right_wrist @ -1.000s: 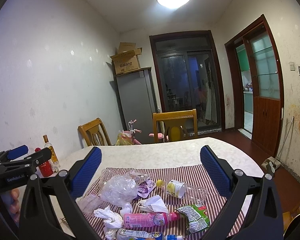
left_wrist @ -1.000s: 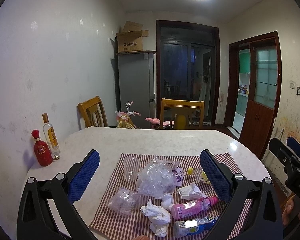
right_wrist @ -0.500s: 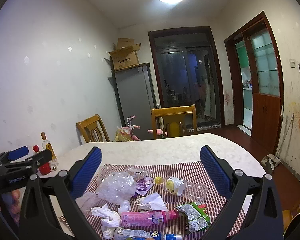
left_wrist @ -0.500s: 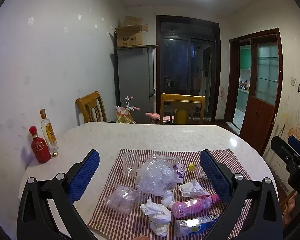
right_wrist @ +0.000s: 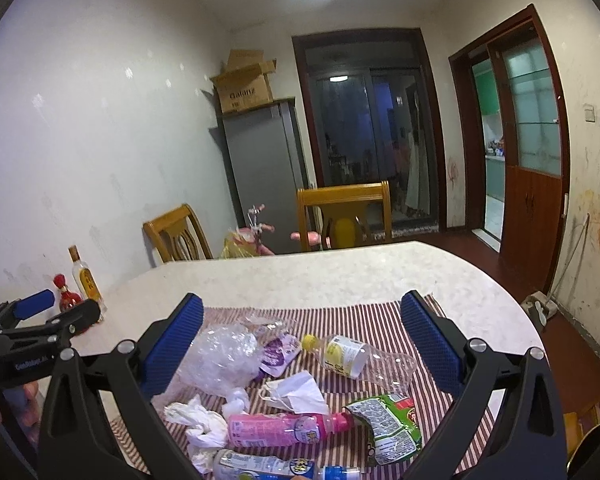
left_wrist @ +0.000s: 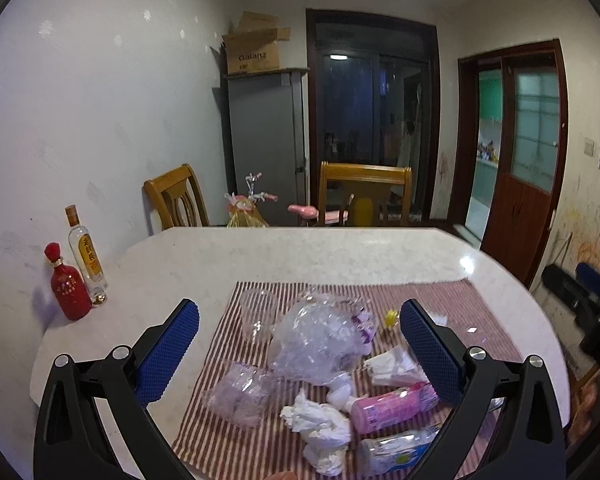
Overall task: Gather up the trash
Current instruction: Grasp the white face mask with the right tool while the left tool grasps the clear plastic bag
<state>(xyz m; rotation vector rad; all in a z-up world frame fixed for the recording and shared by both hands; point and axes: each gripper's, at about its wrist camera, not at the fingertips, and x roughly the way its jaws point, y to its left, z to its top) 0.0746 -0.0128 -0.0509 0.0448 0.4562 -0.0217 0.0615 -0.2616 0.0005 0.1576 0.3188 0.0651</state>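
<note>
Both views now lower over the trash [left_wrist: 320,364], beyond empty wide-open left gripper [left_wrist: 296,344] and right gripper [right_wrist: 300,336].

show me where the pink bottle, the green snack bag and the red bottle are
pink bottle [right_wrist: 284,428], right wrist view, on the middle of its label.
green snack bag [right_wrist: 388,424], right wrist view, on its printed front.
red bottle [left_wrist: 69,290], left wrist view, on its body.

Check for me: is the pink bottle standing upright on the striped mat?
No, the pink bottle lies on its side on the striped mat.
</note>
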